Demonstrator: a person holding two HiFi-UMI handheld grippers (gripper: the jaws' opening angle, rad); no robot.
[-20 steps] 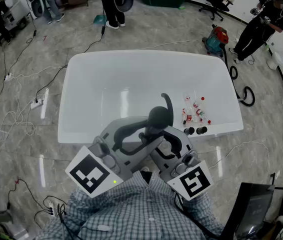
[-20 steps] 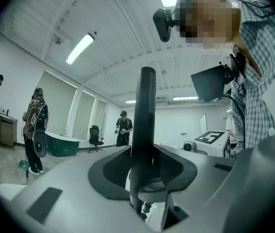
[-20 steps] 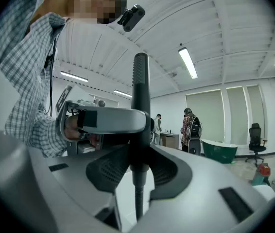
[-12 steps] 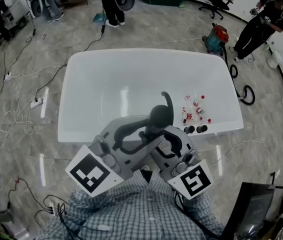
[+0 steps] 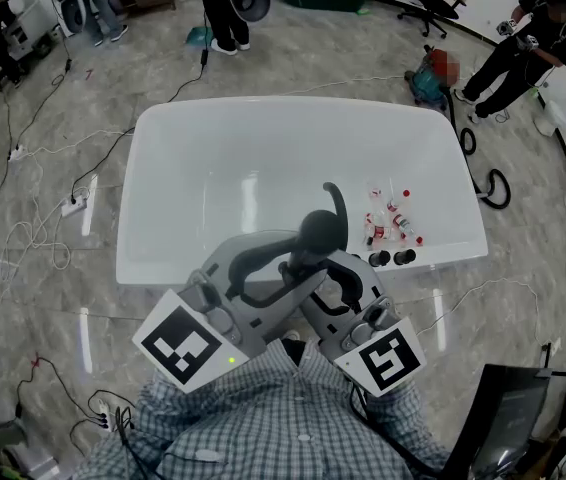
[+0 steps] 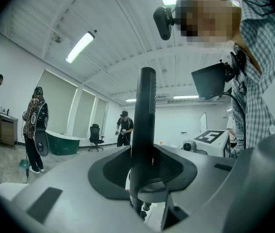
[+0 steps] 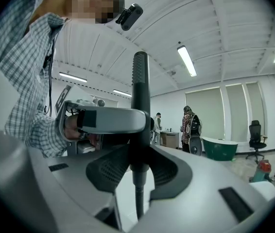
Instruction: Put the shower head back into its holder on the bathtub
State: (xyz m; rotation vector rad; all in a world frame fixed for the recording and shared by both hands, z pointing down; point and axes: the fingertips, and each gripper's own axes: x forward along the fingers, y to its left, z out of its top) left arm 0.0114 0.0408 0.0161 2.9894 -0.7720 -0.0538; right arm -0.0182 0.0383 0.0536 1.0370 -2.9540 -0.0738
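Observation:
The black shower head [image 5: 318,233] hangs above the near rim of the white bathtub [image 5: 293,108], close to my chest. Its handle [image 6: 144,110] stands upright between the jaws of my left gripper [image 5: 293,256], whose dark pads close round it. My right gripper [image 5: 330,270] comes from the other side and is shut on the same handle [image 7: 140,91]; the thin hose [image 7: 138,198] drops below its pads. Two black tap knobs [image 5: 388,260] sit on the tub's rim just right of the grippers. I cannot make out the holder itself.
Several small bottles [image 5: 388,223] lie inside the tub at the right. Cables and a power strip [image 5: 73,206] trail on the floor at the left. A red vacuum [image 5: 433,73] and a black hose [image 5: 488,183] are at the right. People stand at the far side.

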